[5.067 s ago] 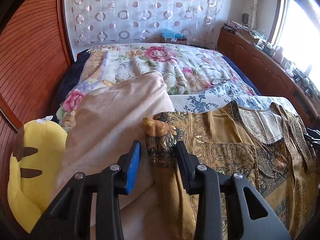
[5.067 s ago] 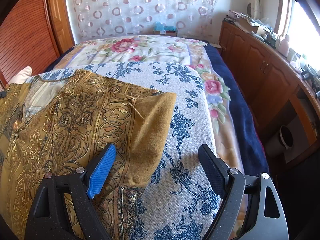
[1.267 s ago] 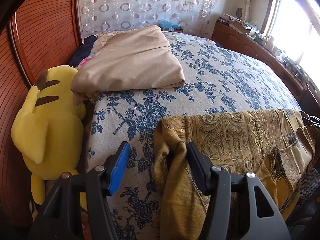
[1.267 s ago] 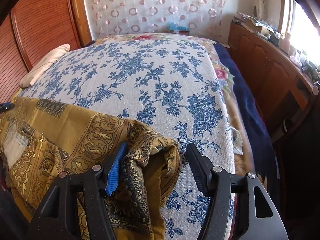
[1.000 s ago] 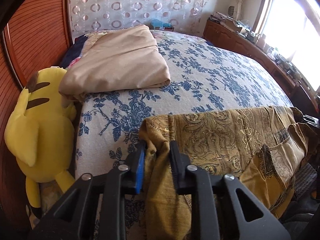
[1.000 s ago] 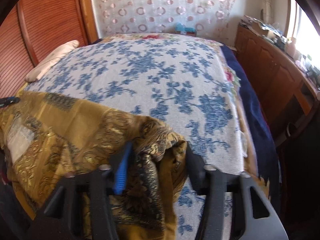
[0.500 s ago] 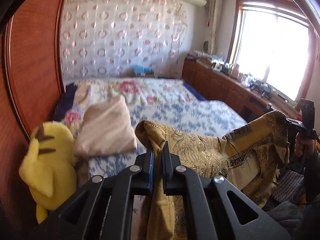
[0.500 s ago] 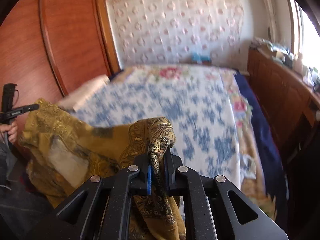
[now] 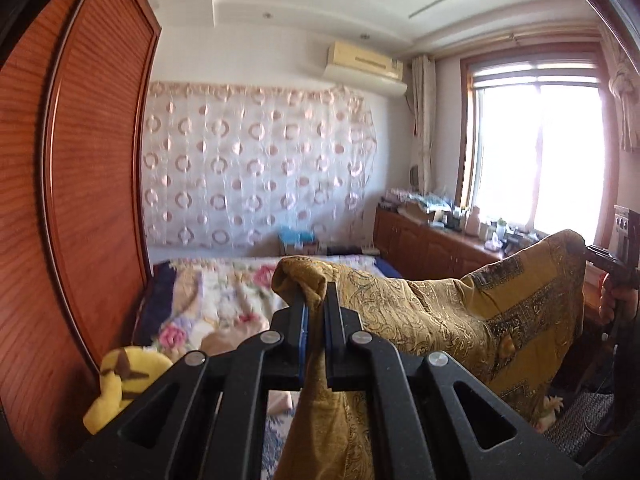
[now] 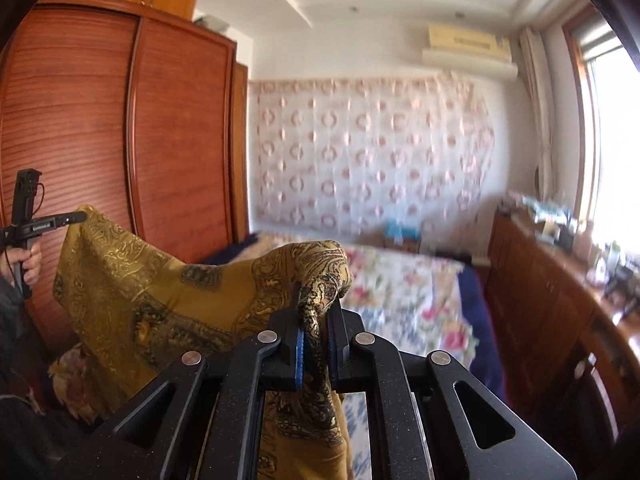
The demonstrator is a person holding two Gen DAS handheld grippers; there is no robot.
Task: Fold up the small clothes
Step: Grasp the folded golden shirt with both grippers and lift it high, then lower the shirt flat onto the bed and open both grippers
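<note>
A mustard-gold patterned garment (image 9: 448, 320) hangs in the air above the bed, stretched between both grippers. My left gripper (image 9: 314, 300) is shut on one corner of it, the cloth bunched over the fingertips and trailing down below. My right gripper (image 10: 314, 312) is shut on the opposite corner of the same garment (image 10: 160, 292), which sags between the two grips. In the right wrist view the left gripper (image 10: 80, 216) shows at the far left with a hand on its handle. In the left wrist view the right gripper (image 9: 588, 250) appears at the far right edge.
The bed (image 9: 224, 284) with a floral quilt lies below. A yellow plush toy (image 9: 120, 380) sits at its left side by the wooden wardrobe (image 9: 80, 200). A folded beige cloth (image 9: 236, 334) lies behind the left gripper. A cluttered wooden cabinet (image 10: 560, 280) runs under the window.
Both grippers closed on the garment's corners and rose well above the bed, lifting the garment off the blue floral cover. The views tilted up from the bedspread toward the far wall and ceiling.
</note>
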